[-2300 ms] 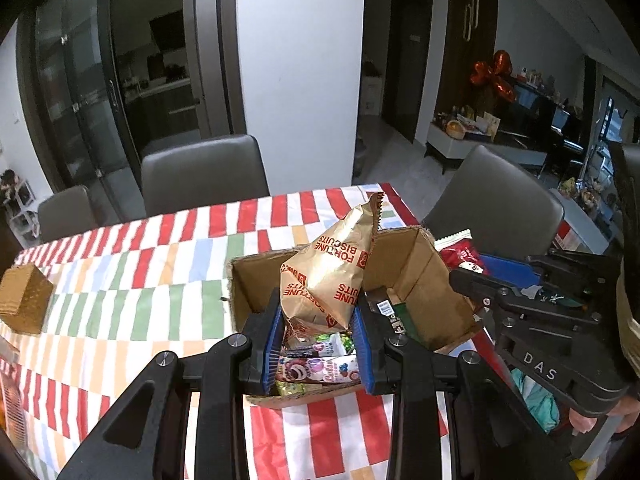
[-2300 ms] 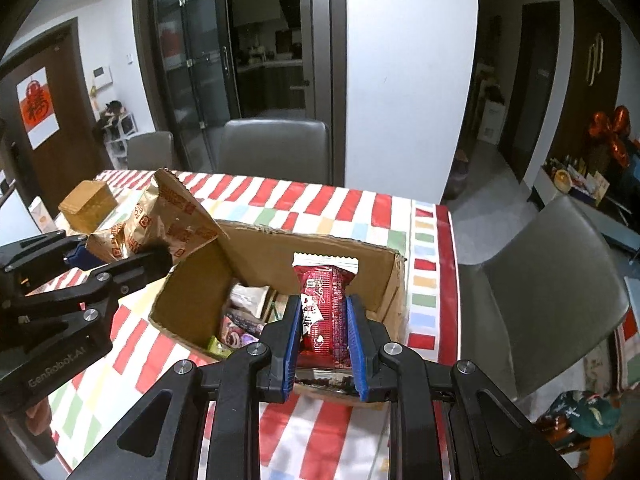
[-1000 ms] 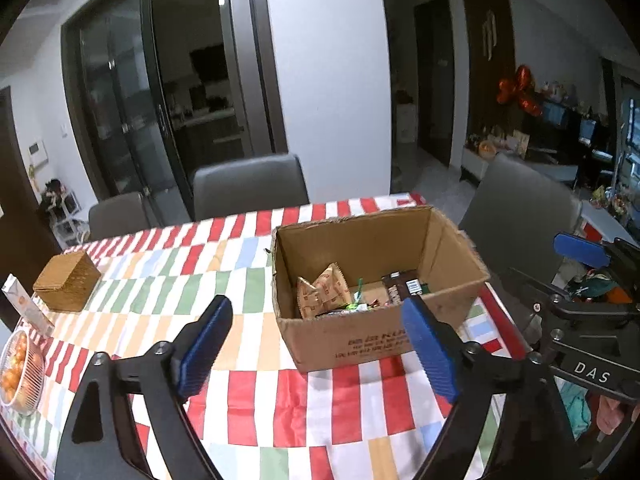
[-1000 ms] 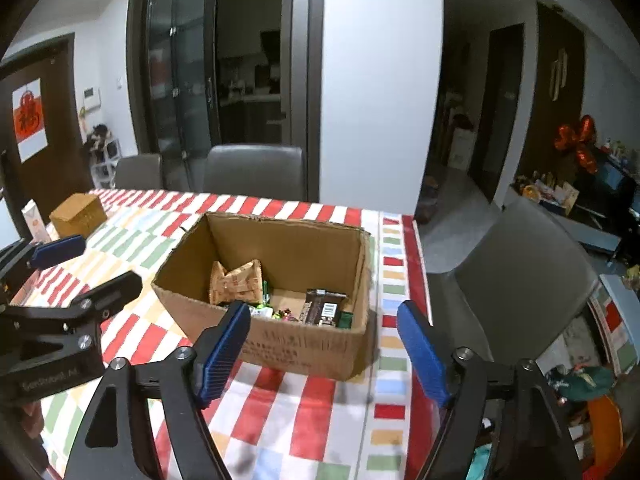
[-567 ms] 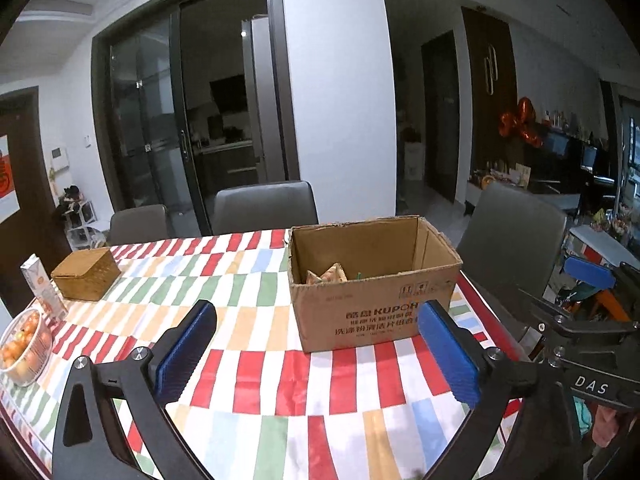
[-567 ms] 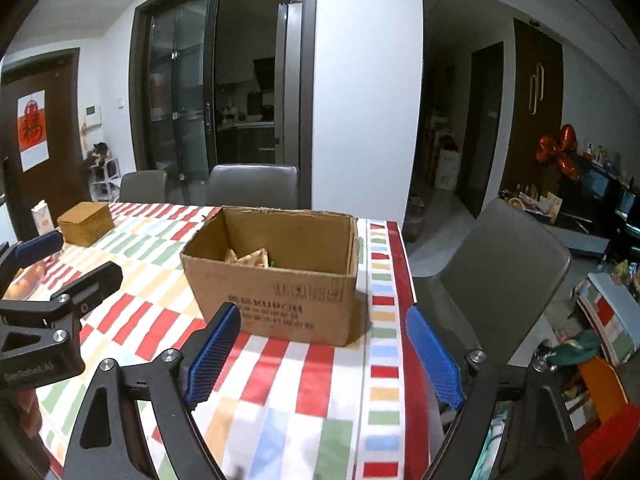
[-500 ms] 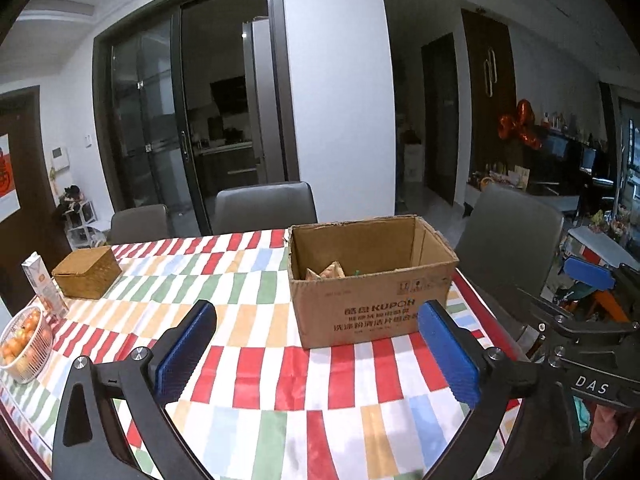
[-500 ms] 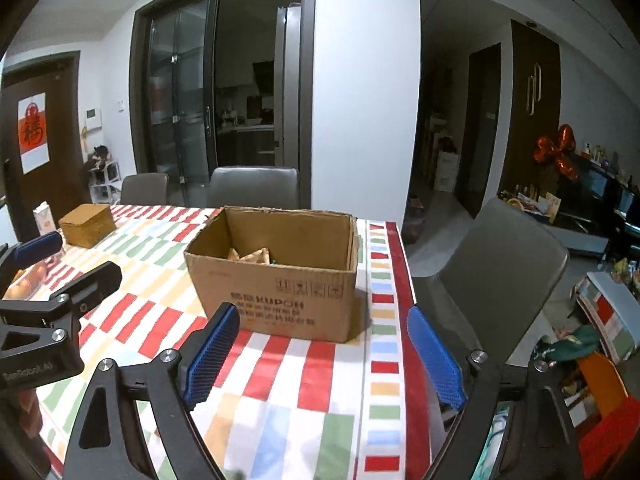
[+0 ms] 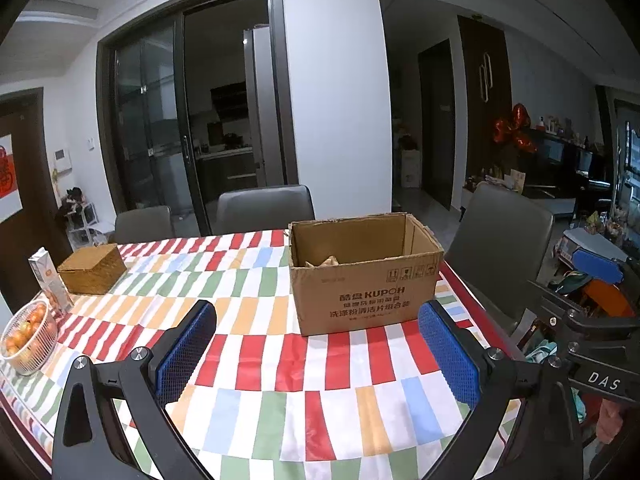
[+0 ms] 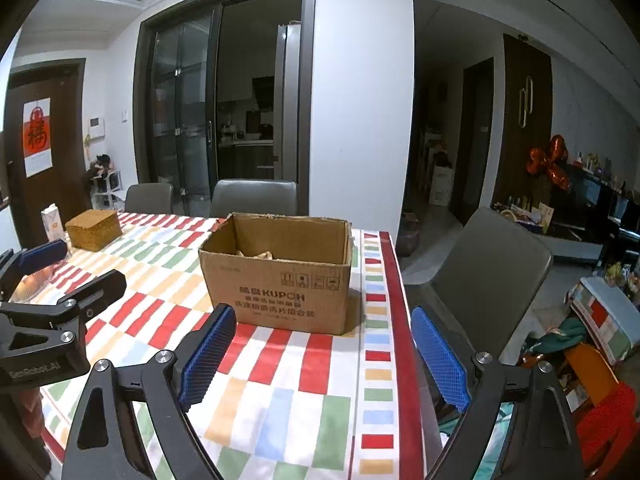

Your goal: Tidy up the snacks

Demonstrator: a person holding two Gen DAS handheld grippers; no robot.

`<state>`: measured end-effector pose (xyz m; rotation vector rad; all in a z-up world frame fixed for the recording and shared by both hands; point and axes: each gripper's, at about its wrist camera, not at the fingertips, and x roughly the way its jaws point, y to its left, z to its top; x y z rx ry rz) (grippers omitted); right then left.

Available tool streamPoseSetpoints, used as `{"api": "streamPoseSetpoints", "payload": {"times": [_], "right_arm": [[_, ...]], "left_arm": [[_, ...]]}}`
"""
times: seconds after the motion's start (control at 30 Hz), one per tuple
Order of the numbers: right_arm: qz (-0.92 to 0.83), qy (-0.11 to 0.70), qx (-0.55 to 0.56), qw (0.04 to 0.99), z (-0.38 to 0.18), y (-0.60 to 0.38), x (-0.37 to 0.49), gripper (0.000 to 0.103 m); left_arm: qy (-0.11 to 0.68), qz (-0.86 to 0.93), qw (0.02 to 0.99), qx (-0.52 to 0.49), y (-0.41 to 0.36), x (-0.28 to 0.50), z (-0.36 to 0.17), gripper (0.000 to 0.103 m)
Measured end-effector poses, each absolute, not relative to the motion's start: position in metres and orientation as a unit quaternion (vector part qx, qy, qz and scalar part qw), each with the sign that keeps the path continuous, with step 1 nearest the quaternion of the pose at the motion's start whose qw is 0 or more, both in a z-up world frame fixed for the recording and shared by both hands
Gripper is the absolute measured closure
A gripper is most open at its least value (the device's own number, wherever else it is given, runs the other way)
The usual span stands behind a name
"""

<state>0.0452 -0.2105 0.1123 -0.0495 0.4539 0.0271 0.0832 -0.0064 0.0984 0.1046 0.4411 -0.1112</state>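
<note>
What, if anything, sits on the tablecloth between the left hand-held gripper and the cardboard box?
Nothing visible: only bare striped tablecloth lies between the open left hand-held gripper and the cardboard box. The wicker box stands far off to the left.

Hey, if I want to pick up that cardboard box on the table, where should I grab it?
Judging by its width, take the cardboard box with both grippers: left gripper on the left wall's top rim, right gripper on the right wall's. It sits upright with an open top, so each rim can be pinched from above.
</note>
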Motion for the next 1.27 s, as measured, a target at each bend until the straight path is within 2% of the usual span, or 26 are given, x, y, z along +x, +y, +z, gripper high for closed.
{"api": "streamPoseSetpoints", "payload": {"times": [0.5,1.27], "right_arm": [[0.014,0.203,-0.031,0.979,0.115,-0.208,0.028,0.011],[0.024,0.212,-0.031,0.977,0.11,-0.206,0.03,0.011]], "left_arm": [[0.206,-0.047,0.976,0.056,-0.002,0.066,0.097,0.0],[0.193,-0.036,0.978,0.067,-0.002,0.062,0.098,0.0]]}}
